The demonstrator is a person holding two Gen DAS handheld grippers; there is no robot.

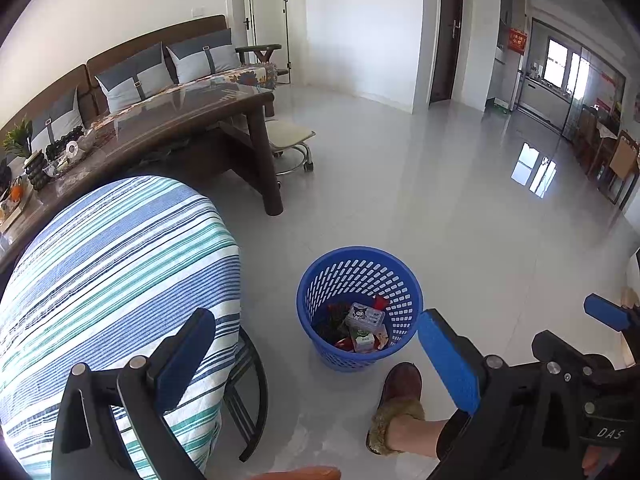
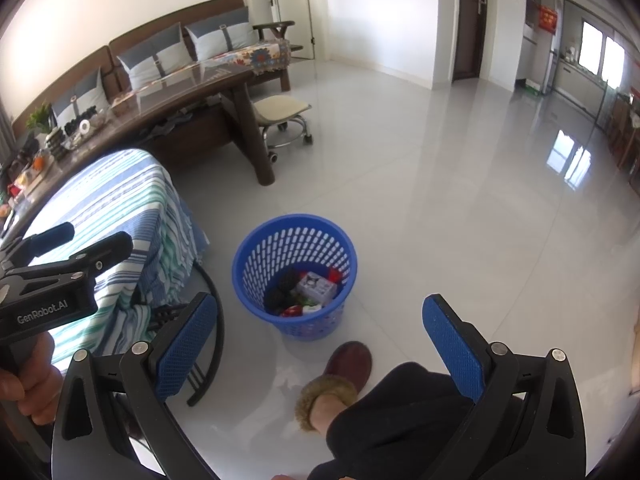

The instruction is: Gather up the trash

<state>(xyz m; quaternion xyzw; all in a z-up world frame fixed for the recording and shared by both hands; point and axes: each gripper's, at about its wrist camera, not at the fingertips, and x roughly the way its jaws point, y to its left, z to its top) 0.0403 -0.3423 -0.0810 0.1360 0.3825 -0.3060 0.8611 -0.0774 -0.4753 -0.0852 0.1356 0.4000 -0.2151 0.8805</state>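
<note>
- Left gripper (image 1: 316, 344) held above the floor, angled down toward the basket, fingers spread wide, nothing between the blue textured pads (image 1: 448, 360).
- Right gripper (image 2: 320, 332) same pose, jaws wide apart and empty; it also shows at the right edge of the left wrist view, jaws parted there too.
- Hand (image 2: 30, 384) wraps the left gripper's black handle at the left edge of the right wrist view.
- Floor (image 1: 440, 200): glossy pale tile, window reflections.
- Long dark wood table (image 1: 192, 124), glass top, clutter at the far left end; sofa with grey-blue cushions behind it.
- Small table under a blue, teal and white striped cloth (image 1: 120, 280), black metal legs, left of the basket.
- Blue plastic basket (image 1: 320, 292), round, slotted mesh wall, upright on the floor just in front of both grippers.
- Trash inside the basket: small cartoon-print carton (image 1: 365, 316), green-and-white carton, red wrappers, dark crumpled stuff.
- Brown slipper (image 1: 400, 384) with fuzzy tan cuff, on a foot near the basket's front.
</note>
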